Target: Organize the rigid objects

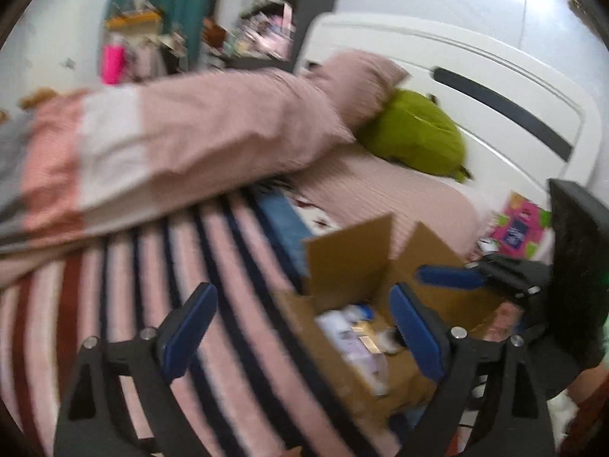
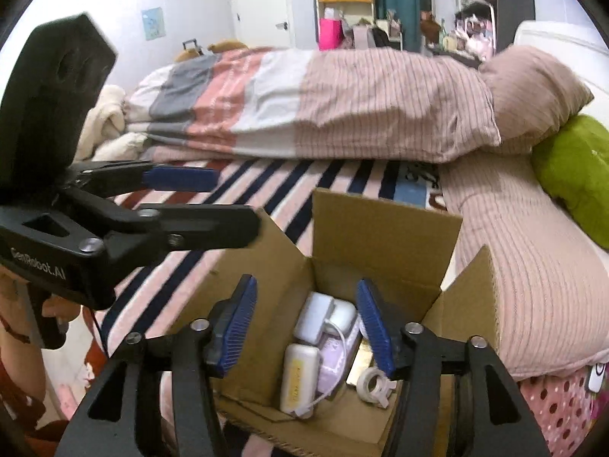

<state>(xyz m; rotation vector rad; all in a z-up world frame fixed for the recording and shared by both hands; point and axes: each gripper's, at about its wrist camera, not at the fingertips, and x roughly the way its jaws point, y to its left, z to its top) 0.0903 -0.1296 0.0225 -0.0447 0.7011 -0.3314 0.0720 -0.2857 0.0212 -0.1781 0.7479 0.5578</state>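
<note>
Blue-padded right gripper point(image 2: 306, 327) hangs with jaws spread and empty over the open brown cardboard box point(image 2: 384, 224) on the striped bedspread point(image 2: 243, 186). Inside lie a white charger point(image 2: 318, 316), a cream rectangular case point(image 2: 298, 377) and a tape roll point(image 2: 375, 384). At ten o'clock, the left gripper point(image 1: 300, 331) also stands spread and empty.

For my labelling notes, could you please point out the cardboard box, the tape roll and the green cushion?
cardboard box point(image 2: 384, 228), right wrist view, back flap.
tape roll point(image 2: 375, 384), right wrist view, its rim.
green cushion point(image 2: 574, 167), right wrist view, its middle.
</note>
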